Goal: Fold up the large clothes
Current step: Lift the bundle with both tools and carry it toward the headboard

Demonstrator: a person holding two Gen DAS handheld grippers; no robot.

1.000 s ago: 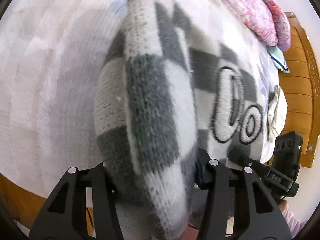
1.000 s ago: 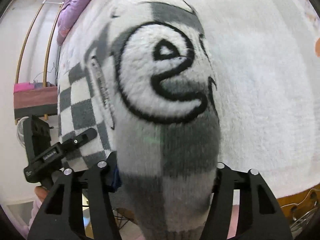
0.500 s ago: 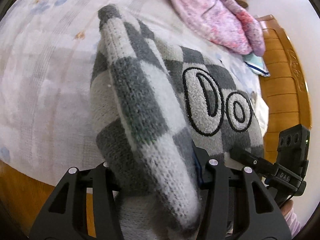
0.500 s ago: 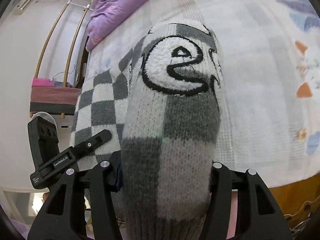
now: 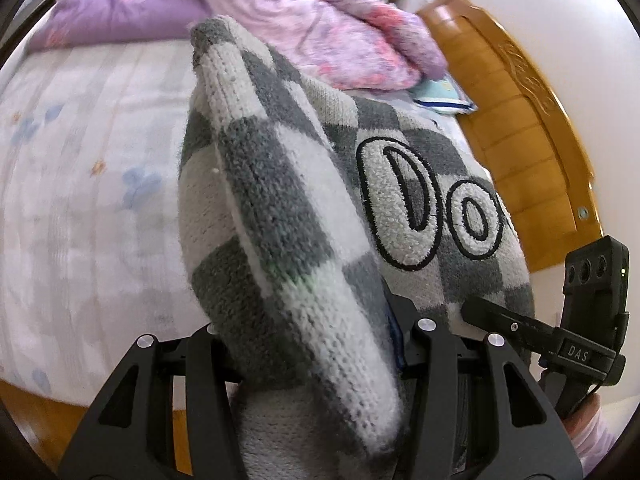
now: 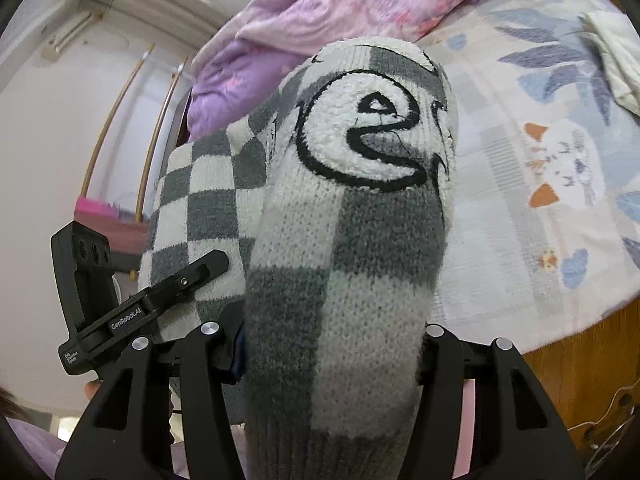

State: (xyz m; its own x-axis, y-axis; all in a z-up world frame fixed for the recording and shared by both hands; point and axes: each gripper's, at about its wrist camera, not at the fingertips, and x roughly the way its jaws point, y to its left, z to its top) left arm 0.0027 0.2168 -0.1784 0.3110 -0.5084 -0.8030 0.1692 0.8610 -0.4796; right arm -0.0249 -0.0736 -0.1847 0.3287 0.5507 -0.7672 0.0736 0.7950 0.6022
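A thick grey-and-white checked knit sweater (image 5: 280,220) with large outlined letters hangs lifted over the bed. My left gripper (image 5: 316,344) is shut on a bunched fold of it, and the knit hides the fingertips. In the right wrist view the same sweater (image 6: 352,240) fills the middle, with my right gripper (image 6: 332,344) shut on another thick fold near the letter "e". Each view shows the other gripper at the side, the right gripper (image 5: 560,340) and the left gripper (image 6: 140,304), holding the same edge.
Below lies a pale patterned bed sheet (image 5: 80,200). A purple-pink quilt (image 5: 312,28) is heaped at the far end by the wooden headboard (image 5: 520,120). A white cloth (image 6: 616,64) lies at the far right. The bed's wooden edge (image 6: 580,348) is close.
Both grippers have risen with the sweater, which now hangs higher off the sheet. More of the quilt, headboard and room has come into view. The grips look unchanged.
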